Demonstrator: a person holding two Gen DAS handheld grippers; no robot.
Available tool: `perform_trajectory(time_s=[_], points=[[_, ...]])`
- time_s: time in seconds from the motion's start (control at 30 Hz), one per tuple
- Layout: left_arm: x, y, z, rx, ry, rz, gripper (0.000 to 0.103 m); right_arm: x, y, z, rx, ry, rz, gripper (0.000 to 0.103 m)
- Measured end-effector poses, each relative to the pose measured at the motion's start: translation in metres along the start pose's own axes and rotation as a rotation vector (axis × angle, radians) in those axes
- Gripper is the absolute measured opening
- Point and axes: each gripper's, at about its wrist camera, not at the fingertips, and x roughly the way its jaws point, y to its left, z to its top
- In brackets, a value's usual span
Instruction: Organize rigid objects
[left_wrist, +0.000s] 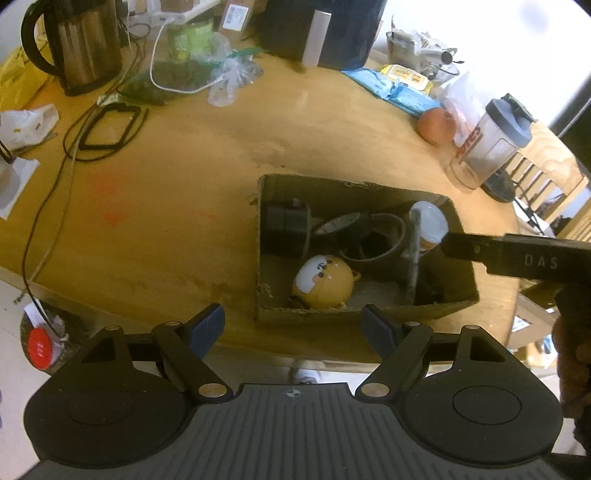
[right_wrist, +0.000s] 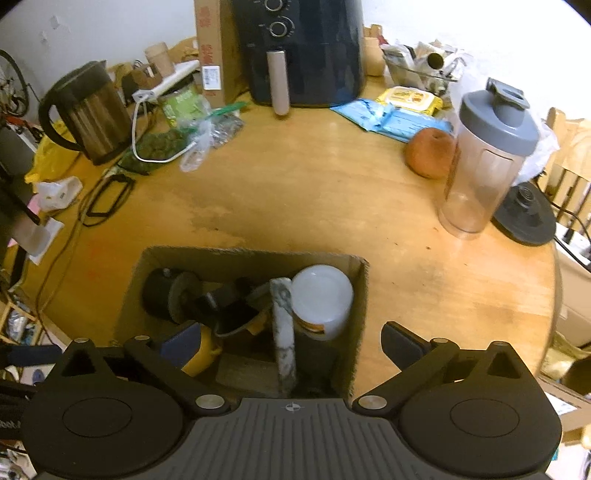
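Note:
An open cardboard box (left_wrist: 332, 314) sits near the front edge of the round wooden table (left_wrist: 166, 221). Inside lie a yellow round toy (left_wrist: 325, 282), a black cylinder (left_wrist: 286, 227), a clock face (left_wrist: 341, 223), a dark ring (left_wrist: 373, 243), a white-lidded jar (left_wrist: 430, 221) and a marbled stick (left_wrist: 413, 254) leaning upright. My left gripper (left_wrist: 291, 325) hangs open before the box's near wall, holding nothing. My right gripper (right_wrist: 291, 343) stands wide open over the box (right_wrist: 251, 255). The marbled stick (right_wrist: 282, 325) and the jar (right_wrist: 321, 295) lie between its fingers, untouched by the pads.
Behind the box are a steel kettle (right_wrist: 92, 110), a dark air fryer (right_wrist: 303, 51), a green can (right_wrist: 183, 101) and loose cables (left_wrist: 107, 129). On the right stand an orange fruit (right_wrist: 428, 153), a clear shaker bottle (right_wrist: 480, 166), a black kettle base (right_wrist: 524, 216) and blue and yellow packets (right_wrist: 391, 114).

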Motion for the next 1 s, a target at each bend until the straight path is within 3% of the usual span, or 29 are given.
perform_trajectory(time_s=[0.13,0.2,0.47,0.67,0.73,1.0], points=[[0.000,0.001,0.001,0.001,-0.022,0.018,0.086,-0.001,-0.001,-0.007,0.004,-0.014,-0.028,0.103],[-0.002,0.001,0.002,0.007,-0.052,0.035,0.097,-0.004,-0.001,-0.010,0.005,-0.043,-0.033,0.103],[-0.009,-0.004,0.009,0.048,-0.165,0.088,0.103,-0.014,0.009,-0.013,-0.068,-0.155,-0.075,0.103],[-0.013,-0.022,0.017,0.213,-0.259,0.229,0.103,-0.024,0.014,-0.008,-0.116,-0.212,-0.083,0.103],[-0.013,-0.026,0.019,0.242,-0.271,0.243,0.103,-0.027,0.017,-0.007,-0.124,-0.223,-0.079,0.103],[-0.016,-0.034,0.025,0.269,-0.281,0.237,0.103,-0.020,0.021,-0.001,-0.134,-0.103,-0.103,0.103]])
